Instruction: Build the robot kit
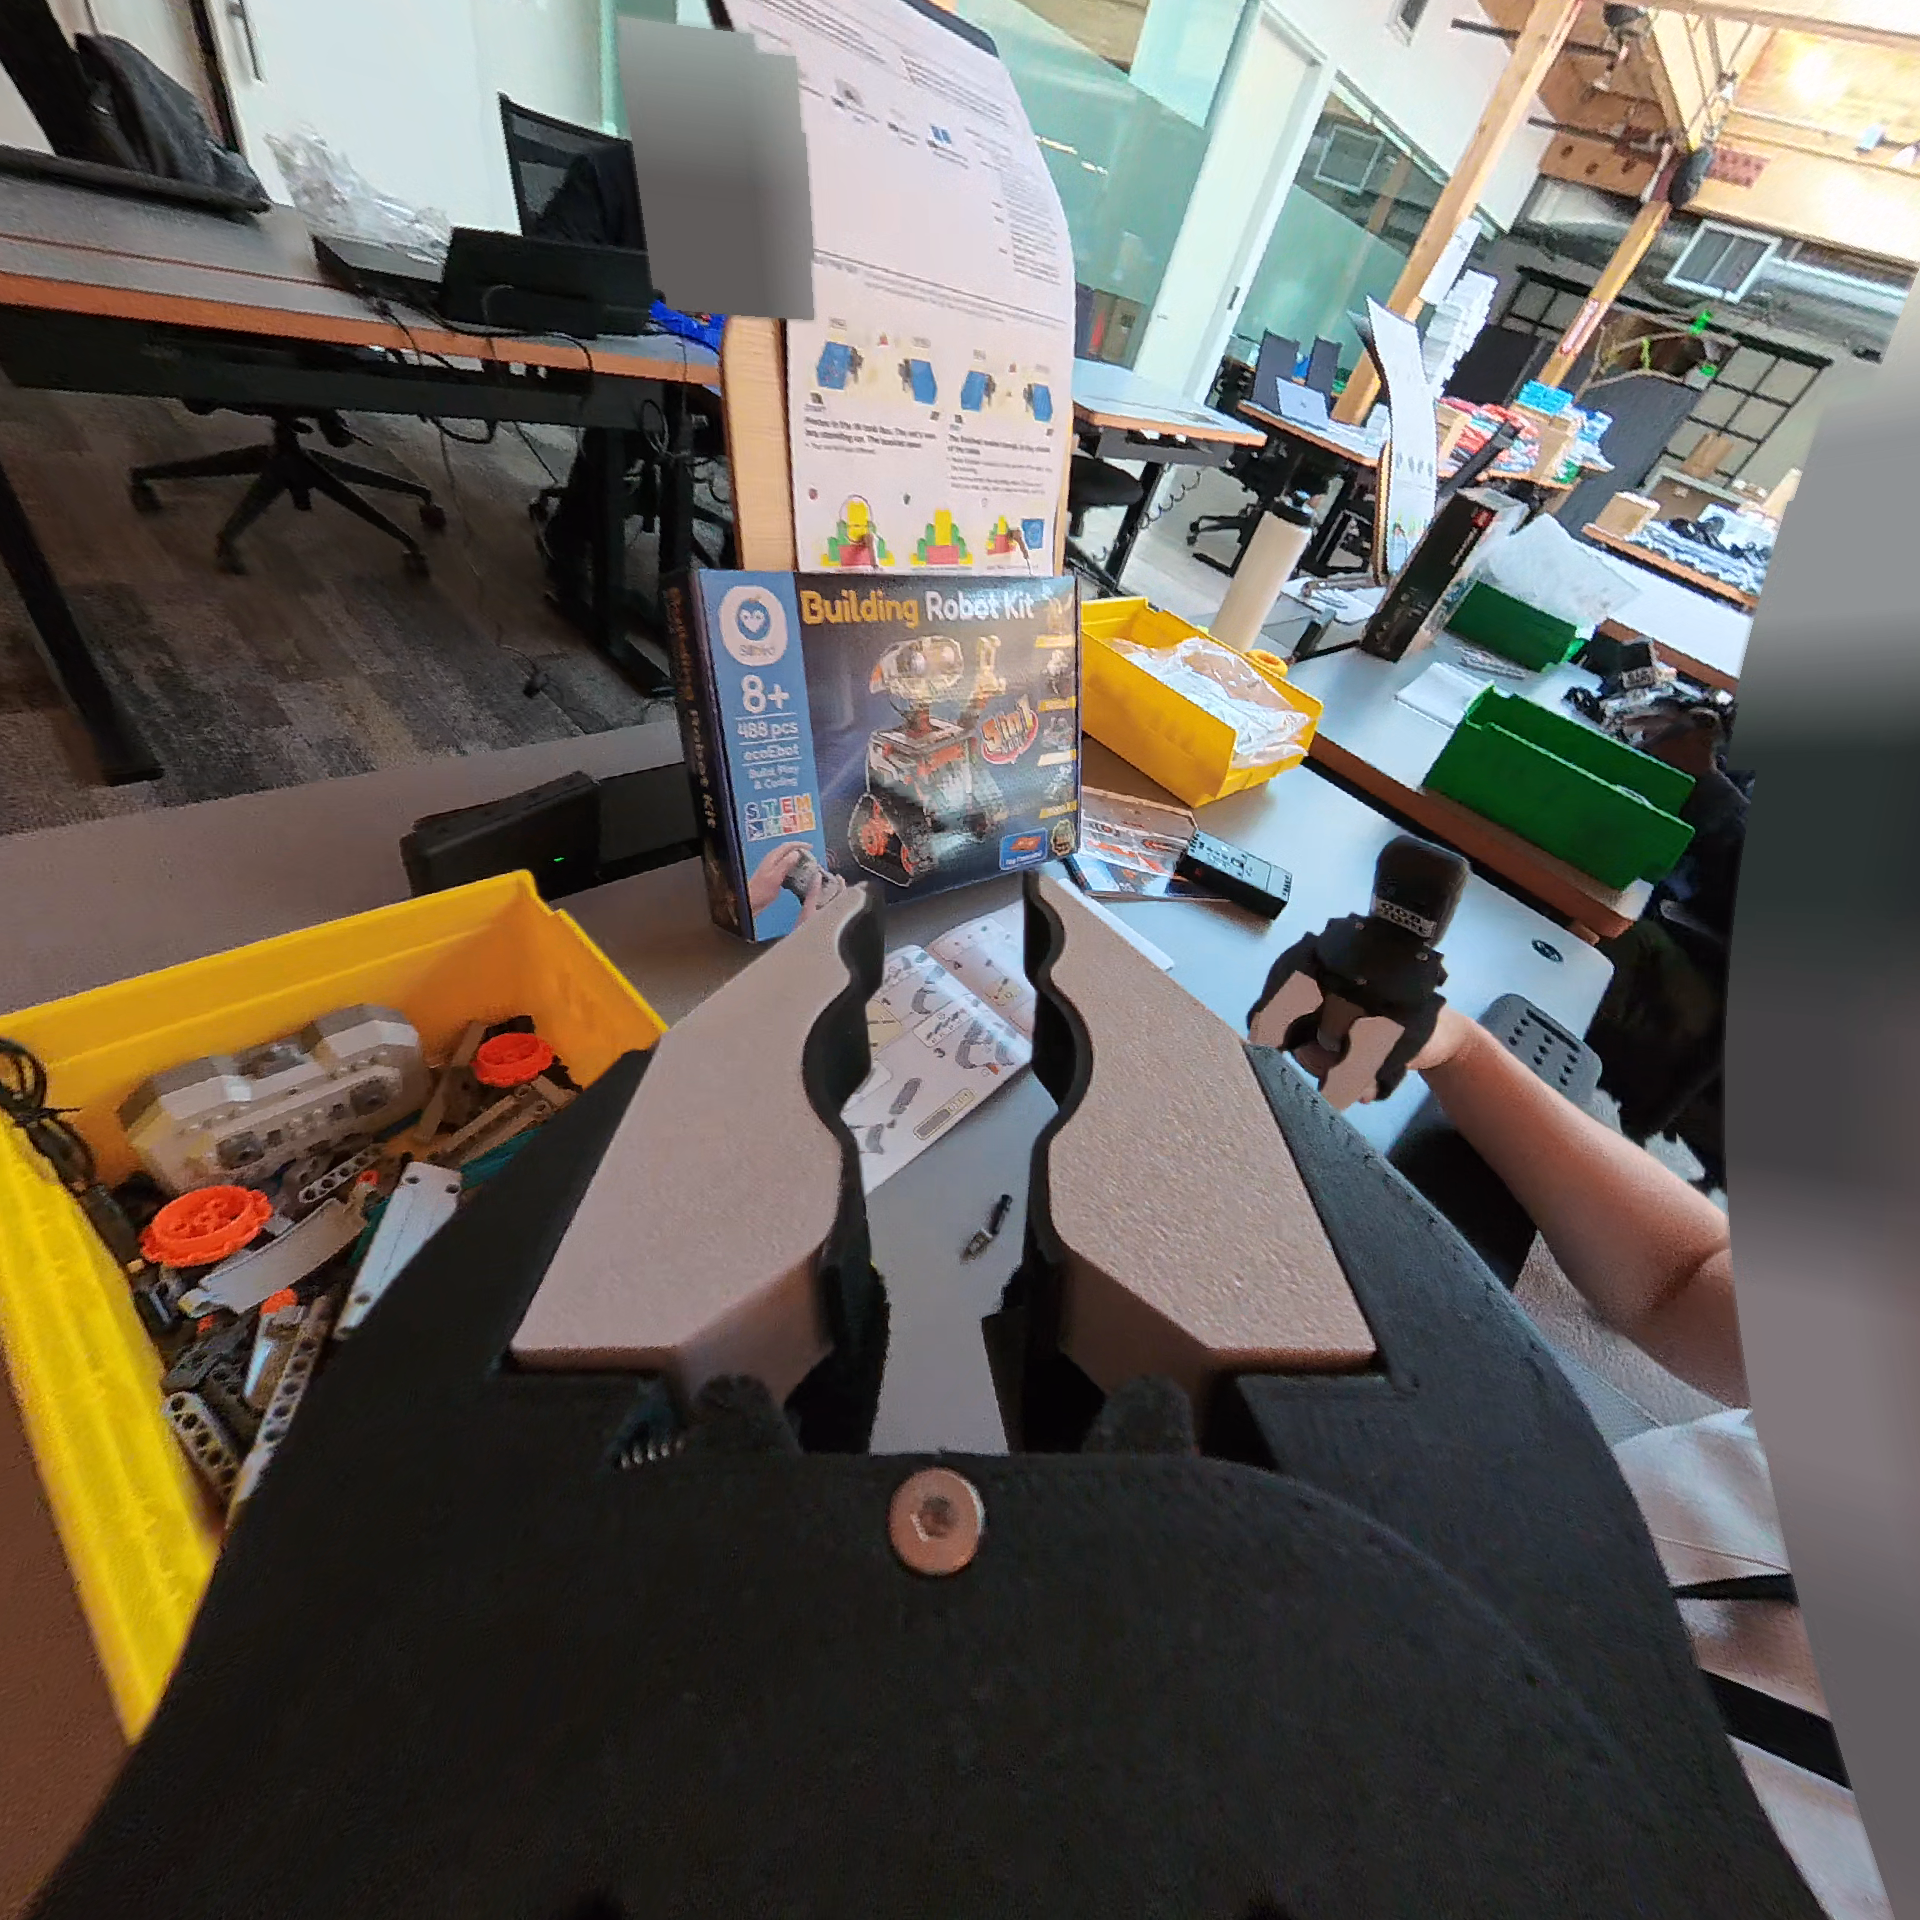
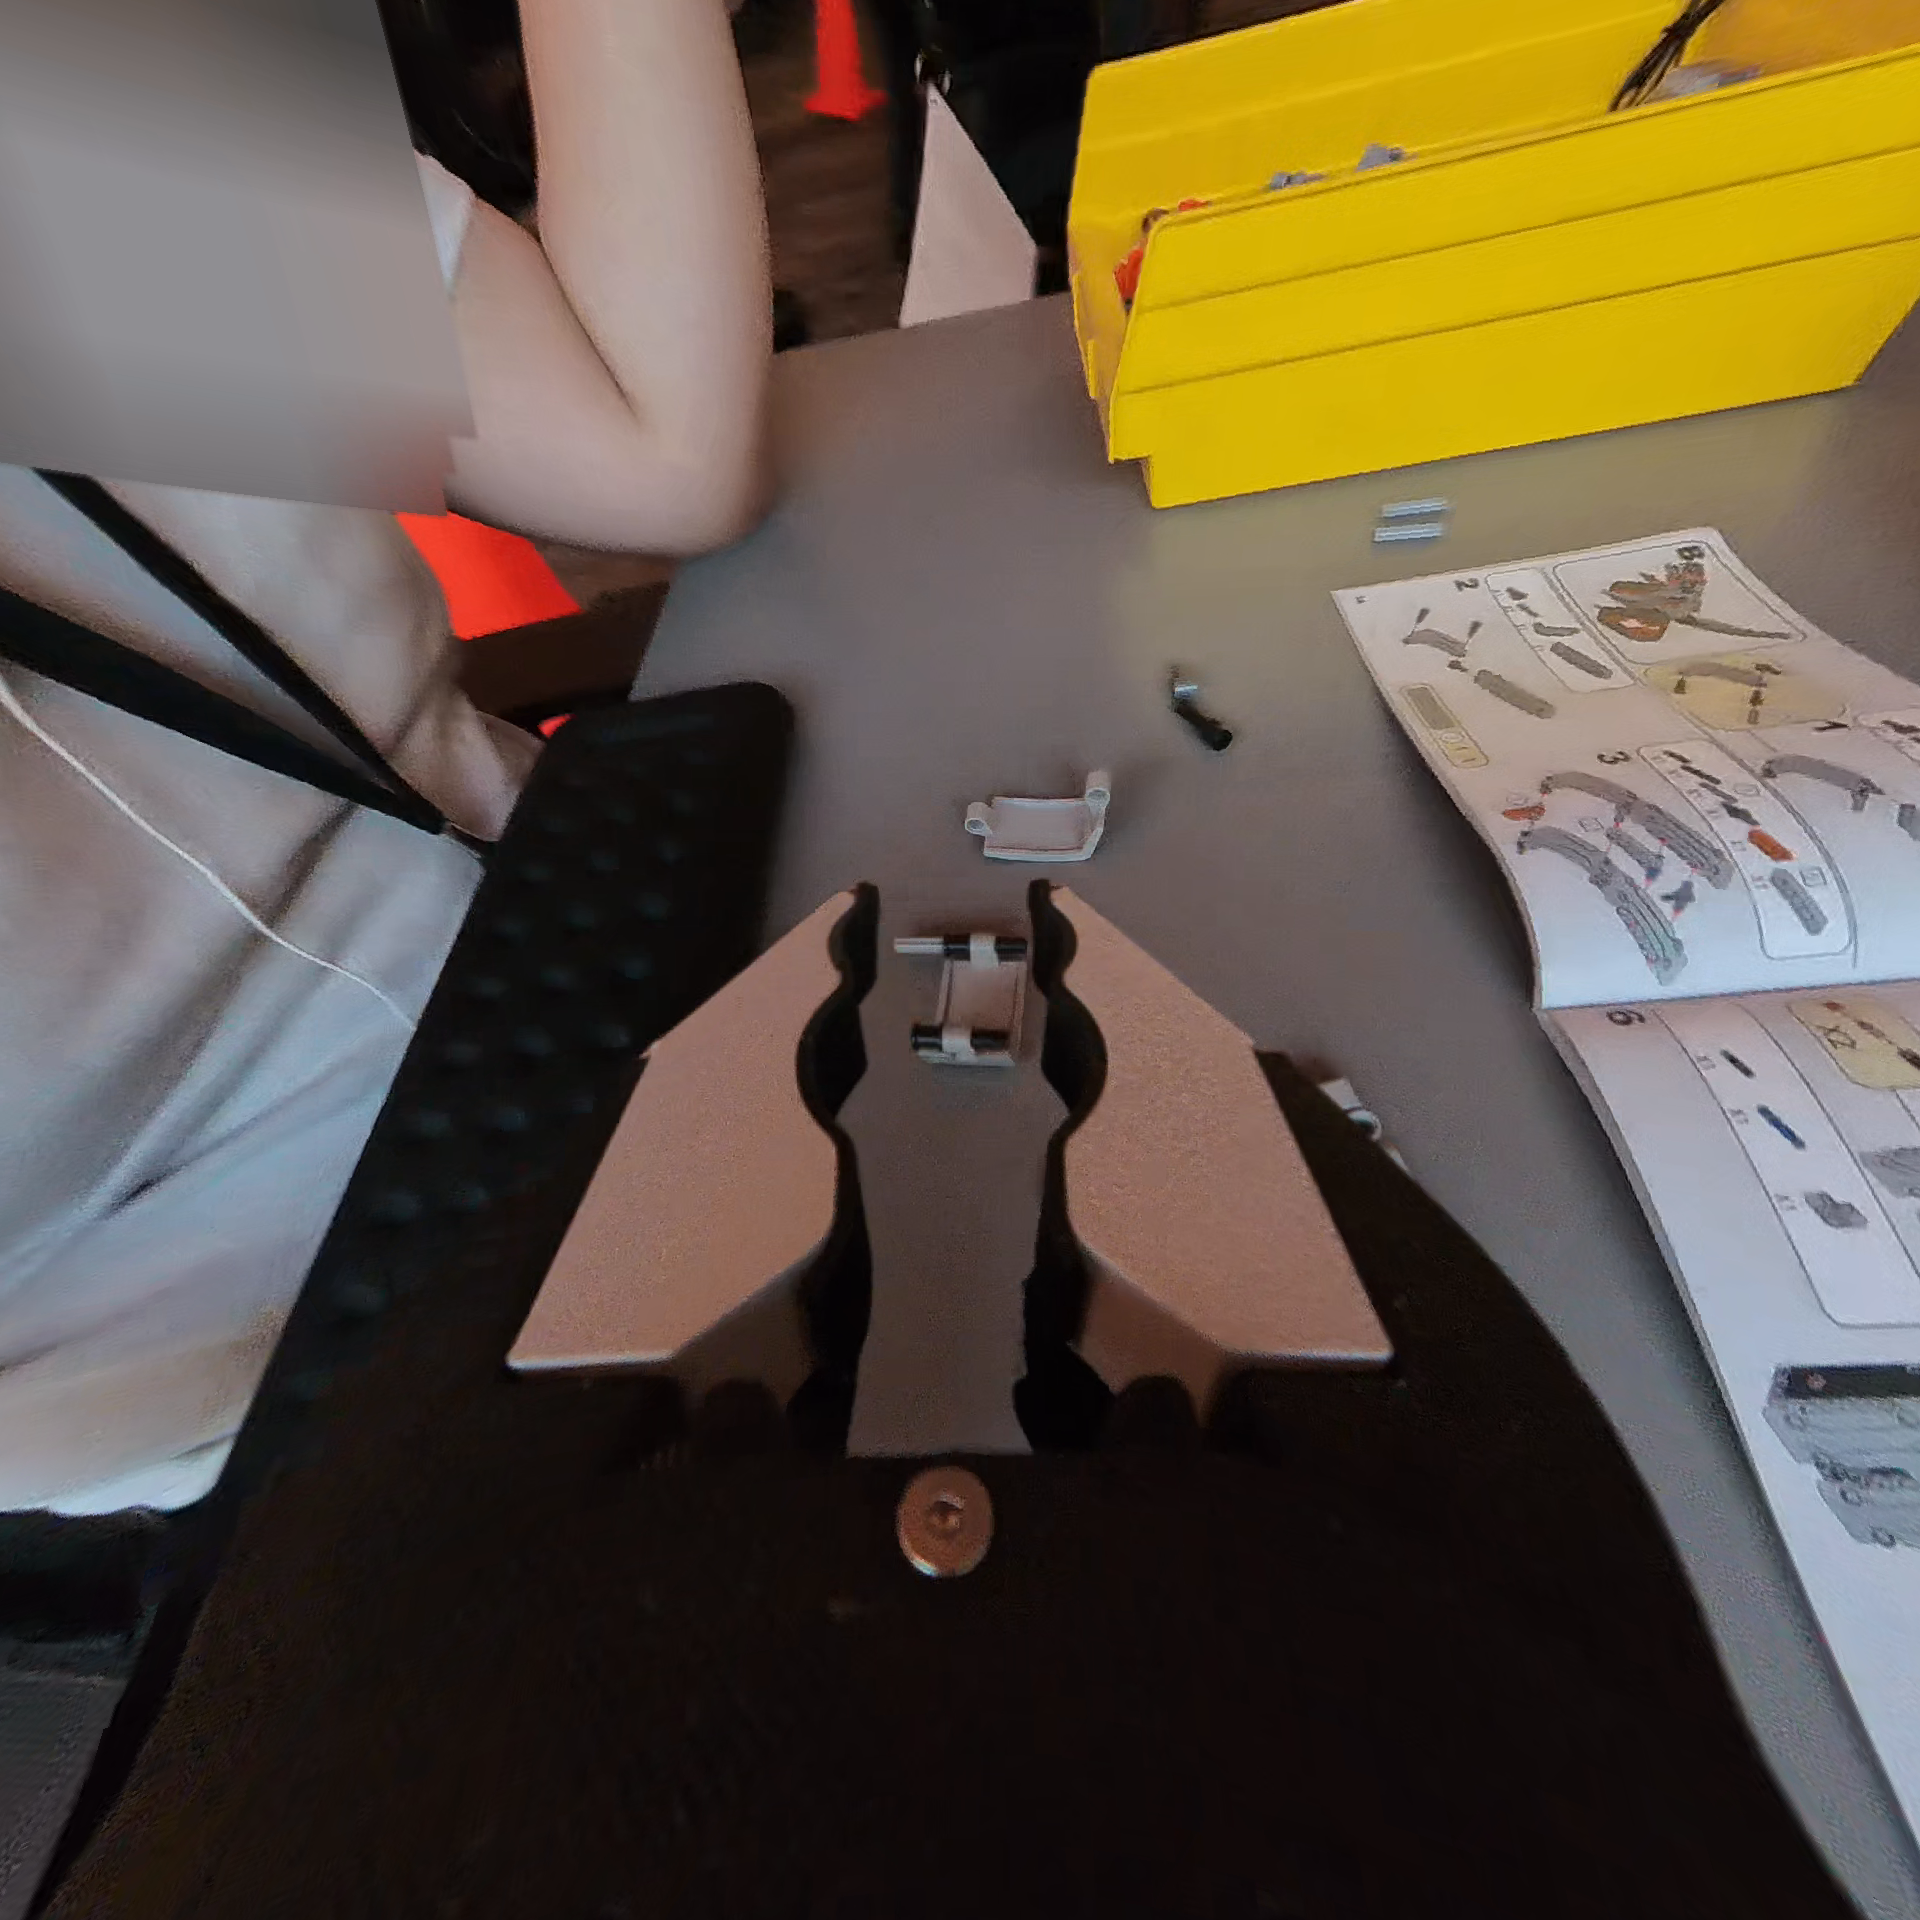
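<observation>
Right hand-held gripper [image 2: 943, 904] released, poised over small grey assembly [image 2: 964, 1000] lying on surface [image 2: 935, 540] near booklet [image 2: 1704, 790]. Left hand-held gripper [image 1: 951, 894] released, empty, raised beside yellow bin [image 1: 312, 966].

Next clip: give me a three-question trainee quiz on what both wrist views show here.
1. True or false: the right gripper is clamped shut on the small grey and black assembly.
2. Multiple choice: in the left wrist view, the yellow bin of parts lies (A) left of the left gripper, (B) right of it, (C) behind the kit box.
3. Fill in: the open instruction booklet lies on the grey ____.

Key: 1 false, its fingers stand apart with the assembly between the tips; 2 A; 3 table.
</observation>
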